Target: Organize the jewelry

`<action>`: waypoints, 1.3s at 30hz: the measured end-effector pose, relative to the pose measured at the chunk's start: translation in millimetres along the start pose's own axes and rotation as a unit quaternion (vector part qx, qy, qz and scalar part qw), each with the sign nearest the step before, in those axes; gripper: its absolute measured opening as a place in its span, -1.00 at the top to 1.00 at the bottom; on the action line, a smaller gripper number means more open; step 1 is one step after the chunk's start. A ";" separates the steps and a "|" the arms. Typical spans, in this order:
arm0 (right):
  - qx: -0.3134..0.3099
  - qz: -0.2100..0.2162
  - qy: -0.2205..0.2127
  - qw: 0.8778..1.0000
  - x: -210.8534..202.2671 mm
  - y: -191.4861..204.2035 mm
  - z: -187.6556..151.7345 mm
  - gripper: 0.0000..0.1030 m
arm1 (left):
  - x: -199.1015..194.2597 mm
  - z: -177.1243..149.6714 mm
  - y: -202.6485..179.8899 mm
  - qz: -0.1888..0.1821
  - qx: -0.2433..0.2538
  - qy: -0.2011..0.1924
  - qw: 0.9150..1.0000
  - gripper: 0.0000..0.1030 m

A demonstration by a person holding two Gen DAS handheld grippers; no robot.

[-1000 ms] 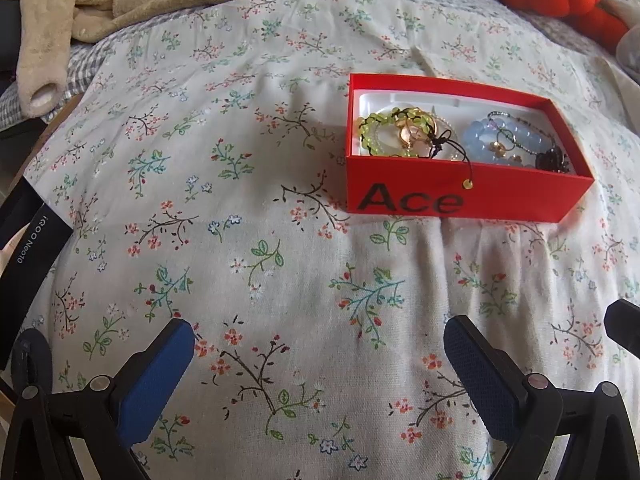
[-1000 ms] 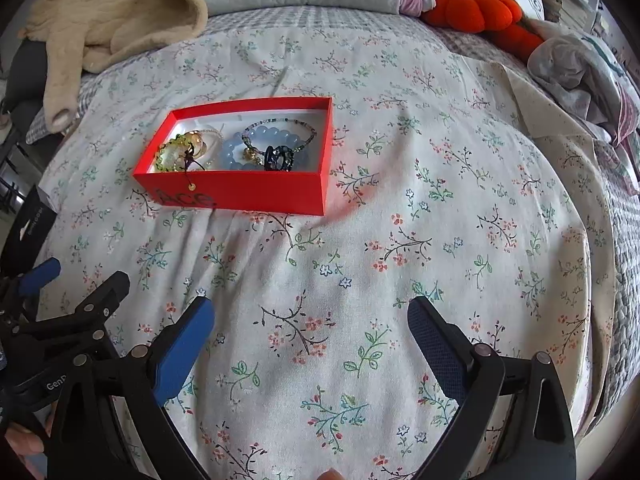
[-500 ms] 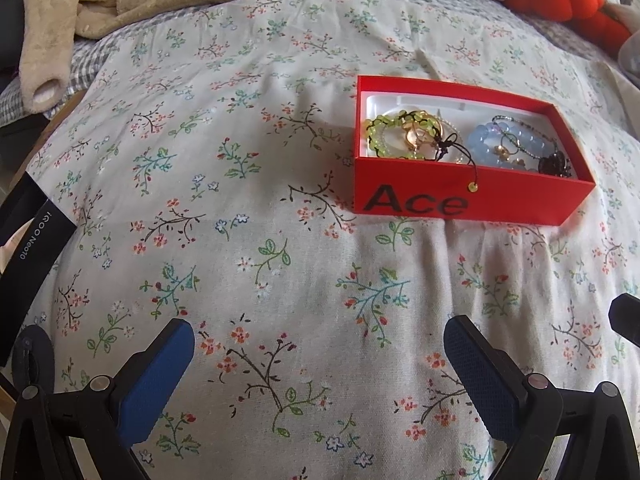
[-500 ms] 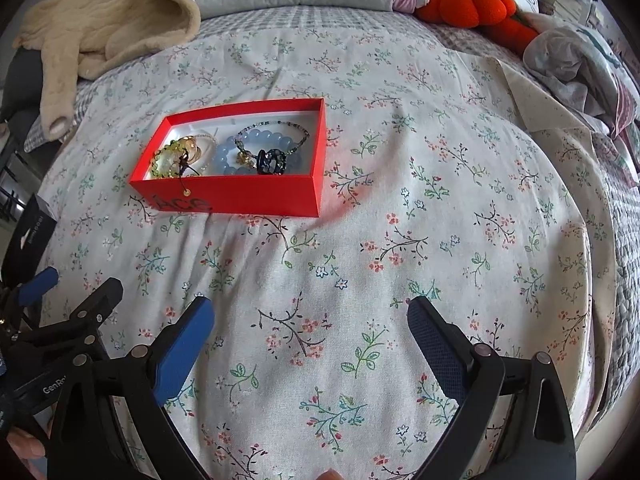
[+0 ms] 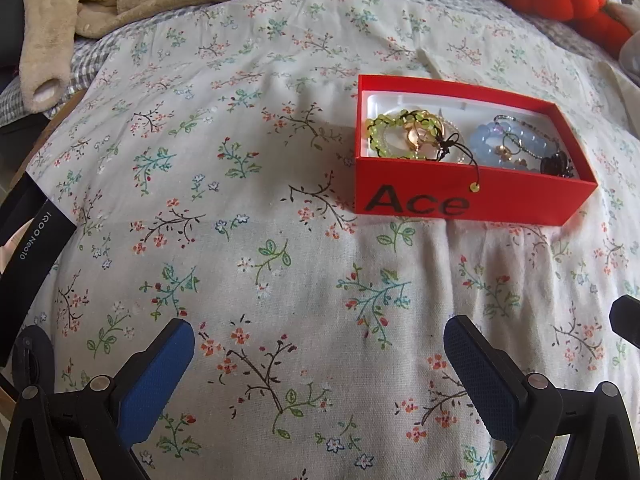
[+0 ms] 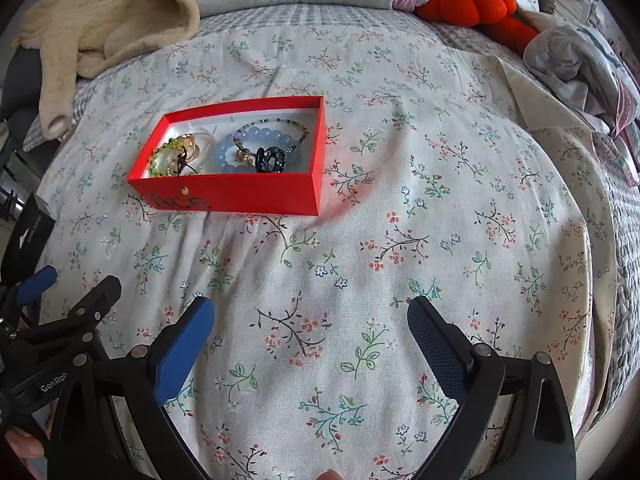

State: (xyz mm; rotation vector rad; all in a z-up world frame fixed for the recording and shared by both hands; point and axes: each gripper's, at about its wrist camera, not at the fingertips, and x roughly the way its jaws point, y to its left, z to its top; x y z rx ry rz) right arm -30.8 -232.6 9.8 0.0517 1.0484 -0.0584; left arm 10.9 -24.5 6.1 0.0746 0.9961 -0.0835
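Note:
A red box (image 5: 472,200) marked "Ace" sits on the floral bedspread; it also shows in the right wrist view (image 6: 240,194). Inside lie a green bead bracelet (image 5: 394,136), a pale blue bead bracelet (image 5: 486,144), a dark beaded piece (image 6: 271,160) and thin chains. A dark cord with a gold disc (image 5: 475,187) hangs over the box's front wall. My left gripper (image 5: 319,354) is open and empty, well short of the box. My right gripper (image 6: 311,334) is open and empty, nearer than the box and to its right.
A beige fleece garment (image 6: 104,32) lies at the back left. An orange plush pumpkin (image 6: 472,2) and crumpled clothes (image 6: 576,60) are at the back right. A black box (image 5: 28,256) stands at the bed's left edge.
Both grippers have drawn back slightly and shifted; the box sits a little further right in the left view and left in the right view. Both stay open.

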 end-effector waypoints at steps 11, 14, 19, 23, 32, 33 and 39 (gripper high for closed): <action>0.001 0.000 0.000 1.000 0.6 -1.4 -0.2 -0.92 | 0.0 -0.6 0.7 0.000 0.001 0.000 1.000 -0.99; 0.002 0.000 0.000 1.000 0.6 -1.1 -0.3 -0.92 | 0.2 -0.4 0.8 -0.001 0.001 0.001 1.000 -0.99; 0.003 0.000 0.000 1.000 0.9 -1.6 -0.7 -0.92 | 0.3 -0.4 1.8 0.000 0.000 0.002 1.000 -0.99; 0.002 0.000 0.000 1.000 1.0 -1.6 -0.5 -0.92 | 0.3 -1.0 1.9 -0.001 0.001 0.004 1.000 -0.99; 0.002 0.000 0.000 1.000 1.4 -1.3 -0.7 -0.92 | 2.1 -1.2 -0.2 -0.003 0.005 0.007 1.000 -0.99; 0.002 -0.001 0.001 1.000 1.6 -1.5 -0.9 -0.92 | 2.4 -1.3 -0.7 -0.003 0.005 0.008 1.000 -0.99; 0.005 -0.003 0.003 1.000 4.7 -4.1 -4.5 -0.92 | 6.1 -2.9 -1.4 0.006 0.006 0.014 1.000 -0.99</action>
